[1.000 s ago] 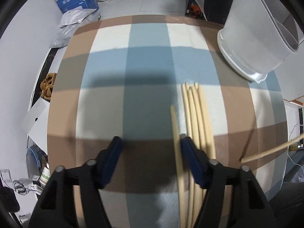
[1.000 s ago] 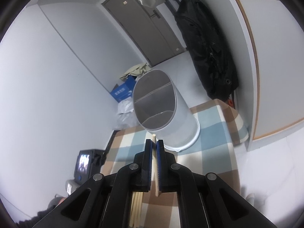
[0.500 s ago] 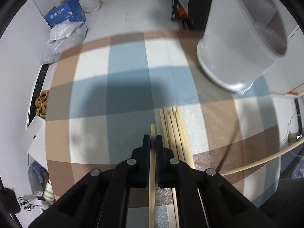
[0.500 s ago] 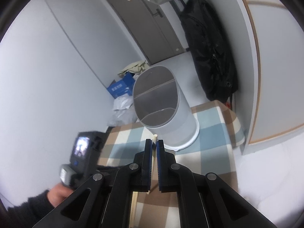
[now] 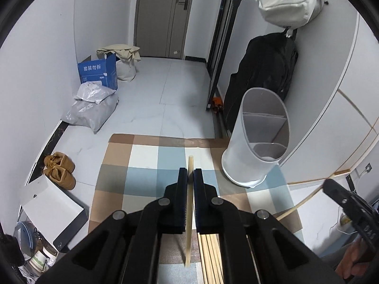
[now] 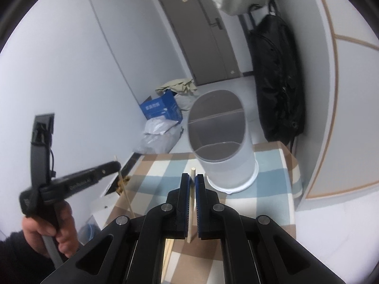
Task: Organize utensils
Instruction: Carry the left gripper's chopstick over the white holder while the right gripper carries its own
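Observation:
My left gripper (image 5: 190, 175) is shut on a pale wooden chopstick (image 5: 188, 236), held above the checked tablecloth (image 5: 146, 165). Several more chopsticks (image 5: 210, 258) lie in a bundle on the cloth just below and right of it. The white divided utensil holder (image 5: 251, 156) stands at the table's far right. My right gripper (image 6: 192, 178) is shut on a second chopstick (image 6: 190, 213) and points at the holder (image 6: 227, 170). In the right wrist view the left gripper (image 6: 115, 165) shows at the left with its chopstick (image 6: 124, 189), held by a hand (image 6: 59, 227). The right gripper (image 5: 329, 185) shows at the left wrist view's right edge.
The table's far edge drops to a tiled floor with brown shoes (image 5: 59, 170), a white board (image 5: 49, 210), grey bags (image 5: 92, 108) and a blue box (image 5: 98, 73). A black coat (image 5: 263, 75) hangs behind the holder by the right wall. A grey door (image 6: 206, 35) is at the back.
The left gripper's jaws closed on one chopstick beside the bundle and lifted it off the cloth, tilting up toward the room. The right gripper kept its chopstick and shifted slightly.

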Available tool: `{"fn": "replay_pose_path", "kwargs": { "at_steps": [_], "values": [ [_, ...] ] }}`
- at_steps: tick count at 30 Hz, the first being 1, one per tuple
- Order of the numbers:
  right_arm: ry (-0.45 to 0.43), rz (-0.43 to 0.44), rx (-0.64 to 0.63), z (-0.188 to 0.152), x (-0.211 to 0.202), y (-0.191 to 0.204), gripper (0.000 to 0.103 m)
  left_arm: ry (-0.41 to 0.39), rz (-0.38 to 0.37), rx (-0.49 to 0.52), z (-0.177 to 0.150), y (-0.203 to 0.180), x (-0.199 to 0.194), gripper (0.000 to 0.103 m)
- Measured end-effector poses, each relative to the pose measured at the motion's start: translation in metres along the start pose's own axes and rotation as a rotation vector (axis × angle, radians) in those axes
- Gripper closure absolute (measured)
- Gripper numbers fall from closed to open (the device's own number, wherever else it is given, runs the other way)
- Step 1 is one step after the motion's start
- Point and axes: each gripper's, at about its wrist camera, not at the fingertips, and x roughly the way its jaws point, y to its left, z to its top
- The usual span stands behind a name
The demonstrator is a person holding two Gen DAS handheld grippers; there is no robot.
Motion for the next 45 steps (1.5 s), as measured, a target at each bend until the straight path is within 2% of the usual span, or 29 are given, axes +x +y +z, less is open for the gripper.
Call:
{"fn": "replay_pose_path", "kwargs": {
  "at_steps": [7,11,14,22,26,31,38,45],
  "values": [
    [-0.004,-0.01,-0.06,0.011,0.002,0.017,0.099,0.016,-0.02,0.031,0.015,-0.002,0.008,0.102],
    [-0.014,-0.016,-0.076,0.02,-0.001,0.018,0.099,0.018,-0.036,0.057,0.027,-0.015,-0.004,0.102],
    [-0.023,-0.02,-0.082,0.038,-0.007,0.016,0.099,0.004,-0.06,0.065,0.047,-0.023,-0.015,0.102],
    [-0.1,-0.036,-0.142,0.118,-0.027,0.015,0.099,-0.071,-0.123,0.083,0.117,-0.054,-0.03,0.102],
    [-0.13,-0.055,-0.17,0.157,-0.026,0.014,0.099,-0.102,-0.151,0.081,0.151,-0.068,-0.024,0.102],
    [-0.139,-0.08,-0.185,0.193,-0.011,0.005,0.099,-0.12,-0.18,0.08,0.178,-0.079,-0.006,0.102],
    [-0.124,-0.078,-0.18,0.21,0.02,-0.013,0.099,-0.101,-0.19,0.078,0.181,-0.076,0.025,0.102],
    [-0.03,-0.066,-0.171,0.197,0.061,-0.03,0.099,-0.044,-0.195,0.072,0.167,-0.062,0.061,0.102]
  ]
}}
